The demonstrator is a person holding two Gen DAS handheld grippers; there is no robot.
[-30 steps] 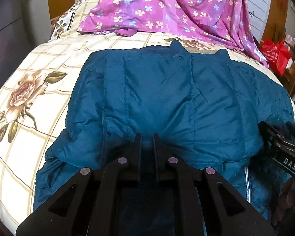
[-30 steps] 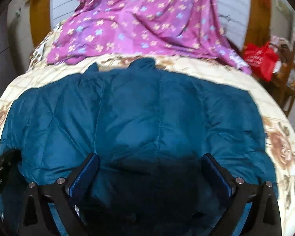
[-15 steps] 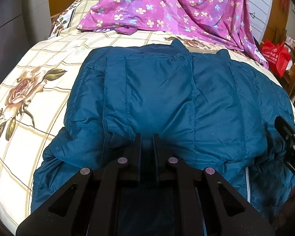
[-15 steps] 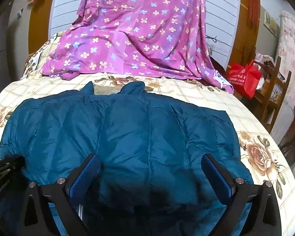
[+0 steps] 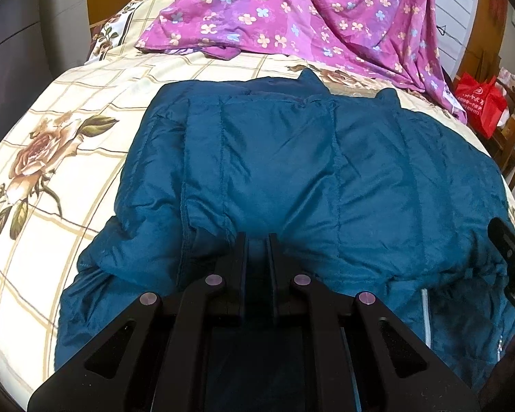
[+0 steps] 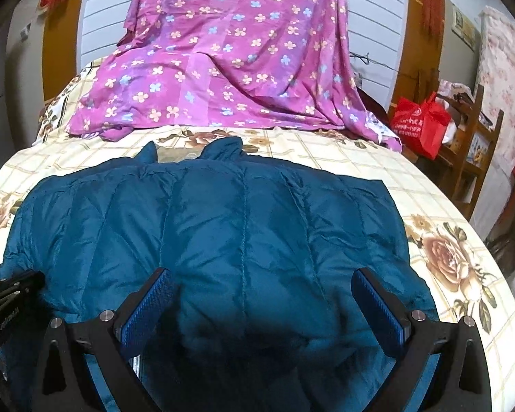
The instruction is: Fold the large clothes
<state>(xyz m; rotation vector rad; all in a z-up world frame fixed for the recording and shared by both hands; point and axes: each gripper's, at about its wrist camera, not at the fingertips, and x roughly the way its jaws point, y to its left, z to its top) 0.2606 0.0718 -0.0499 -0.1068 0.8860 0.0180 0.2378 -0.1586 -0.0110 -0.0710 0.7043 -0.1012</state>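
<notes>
On the bed (image 6: pixel 326 158), teal jacket (image 6: pixel 243 226), left tool (image 5: pixel 257 240) pinching its hem

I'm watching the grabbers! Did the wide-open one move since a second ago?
Yes. The right gripper rose and tipped up: the red bag sits lower and more purple sheet shows above the jacket.

Your views were evenly daylit and sharp; a soft shadow darkened the quilted teal jacket (image 6: pixel 257 353) between your tongs, and fisheye bent the edges.

Teal against cream and magenta.
Quilted teal puffer jacket (image 6: pixel 243 240) on cream checked bedsheet (image 6: pixel 439 226) with brown roses; far magenta floral cloth (image 6: pixel 230 51); red bag (image 6: pixel 420 125) far right.
</notes>
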